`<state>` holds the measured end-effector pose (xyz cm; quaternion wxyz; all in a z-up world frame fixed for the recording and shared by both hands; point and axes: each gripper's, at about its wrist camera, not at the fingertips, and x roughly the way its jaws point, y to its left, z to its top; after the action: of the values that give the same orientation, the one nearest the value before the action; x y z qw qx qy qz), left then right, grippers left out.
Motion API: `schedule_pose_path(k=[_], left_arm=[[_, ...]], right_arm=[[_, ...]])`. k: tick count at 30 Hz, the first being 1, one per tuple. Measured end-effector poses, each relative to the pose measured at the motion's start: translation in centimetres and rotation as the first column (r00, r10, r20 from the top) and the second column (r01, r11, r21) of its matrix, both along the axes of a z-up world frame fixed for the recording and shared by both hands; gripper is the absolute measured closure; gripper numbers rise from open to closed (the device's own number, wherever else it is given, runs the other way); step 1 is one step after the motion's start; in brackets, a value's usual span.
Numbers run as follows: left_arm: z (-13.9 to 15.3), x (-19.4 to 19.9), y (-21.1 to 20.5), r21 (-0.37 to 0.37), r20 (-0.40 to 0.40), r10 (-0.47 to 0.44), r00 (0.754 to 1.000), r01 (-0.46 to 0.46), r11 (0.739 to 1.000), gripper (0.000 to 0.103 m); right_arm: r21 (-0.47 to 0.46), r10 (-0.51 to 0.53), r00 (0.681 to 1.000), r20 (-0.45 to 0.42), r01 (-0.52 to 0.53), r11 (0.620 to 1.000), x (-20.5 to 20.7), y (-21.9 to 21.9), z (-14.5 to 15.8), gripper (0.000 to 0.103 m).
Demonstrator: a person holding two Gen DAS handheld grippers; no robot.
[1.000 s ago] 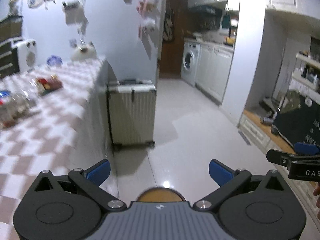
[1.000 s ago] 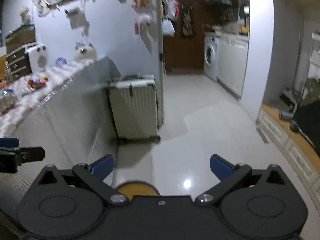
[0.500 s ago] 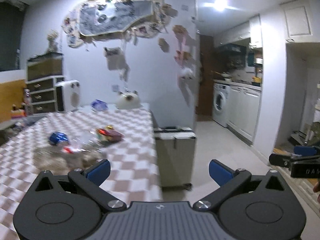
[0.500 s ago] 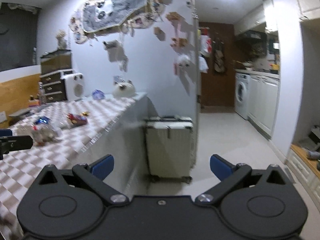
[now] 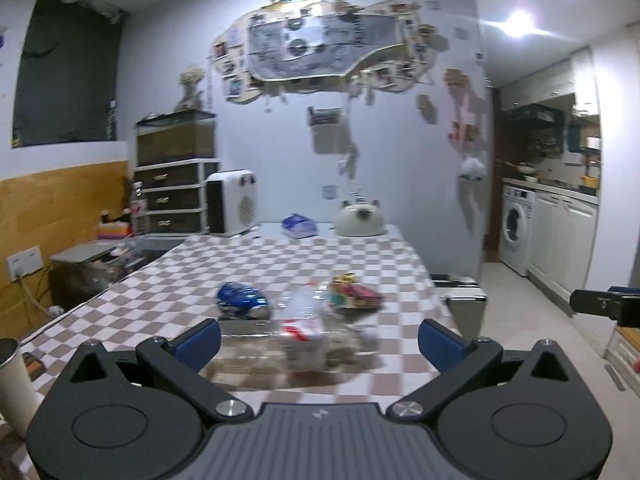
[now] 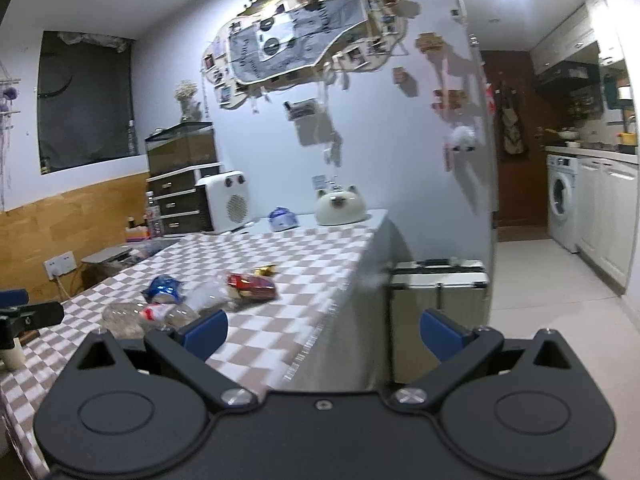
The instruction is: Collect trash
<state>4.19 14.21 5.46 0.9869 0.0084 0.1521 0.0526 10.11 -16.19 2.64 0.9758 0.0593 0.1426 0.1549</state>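
- At the far left of the left wrist view I see a pale cup [image 5: 14,384] standing on the checked worktop [image 5: 352,256].
- My left tool [image 5: 319,339] sits low in the frame with its blue fingertips [image 5: 199,342] spread wide and nothing between them.
- Just past those tips, in the middle of the frame, lies the trash: a crushed blue can [image 5: 242,299], a clear plastic bottle [image 5: 296,334] blurred by motion, and a red wrapper [image 5: 354,295] to its right, all close together on the worktop.
- Further back stands a white cat-faced kettle [image 5: 359,219].
- At the right edge I see my right tool [image 5: 606,307] poking in; in its own view [image 6: 323,327] its tips are spread and empty, aimed at the worktop's right edge, with the same trash at centre left and a silver suitcase [image 6: 439,280] on the floor to the right.
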Motion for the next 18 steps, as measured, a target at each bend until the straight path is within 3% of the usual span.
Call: schedule_pose_path(k=[5, 10, 11, 13, 16, 18], left_arm=[[-0.7, 1.9, 3.4, -0.052, -0.019, 0.03, 0.999, -0.031, 0.998, 0.0], [-2.3, 3.8, 5.6, -0.202, -0.043, -0.009, 0.999, 0.0, 0.979, 0.0], [-2.8, 4.2, 5.9, -0.224, -0.048, -0.021, 0.999, 0.01, 0.974, 0.0], [-3.6, 4.9, 6.3, -0.256, -0.061, -0.039, 0.997, 0.022, 0.966, 0.0], [-4.9, 5.8, 7.0, -0.306, -0.078, -0.063, 0.995, 0.036, 0.951, 0.0], [-5.6, 6.4, 7.6, -0.352, -0.09, -0.076, 0.993, 0.039, 0.935, 0.001]], right_arm=[[0.012, 0.034, 0.999, -0.023, -0.033, 0.999, 3.3, 3.7, 0.1, 0.0], [0.056, 0.082, 0.994, -0.078, -0.078, 0.995, 8.0, 7.1, -0.7, 0.004], [0.057, 0.087, 0.992, -0.09, -0.082, 0.995, 9.1, 7.9, -1.0, 0.009], [0.055, 0.107, 0.986, -0.125, -0.101, 0.993, 11.3, 9.5, -1.5, 0.032], [0.078, 0.143, 0.97, -0.198, -0.129, 0.989, 14.6, 11.4, -2.4, 0.06], [0.092, 0.149, 0.962, -0.23, -0.131, 0.987, 16.3, 12.5, -3.0, 0.066]])
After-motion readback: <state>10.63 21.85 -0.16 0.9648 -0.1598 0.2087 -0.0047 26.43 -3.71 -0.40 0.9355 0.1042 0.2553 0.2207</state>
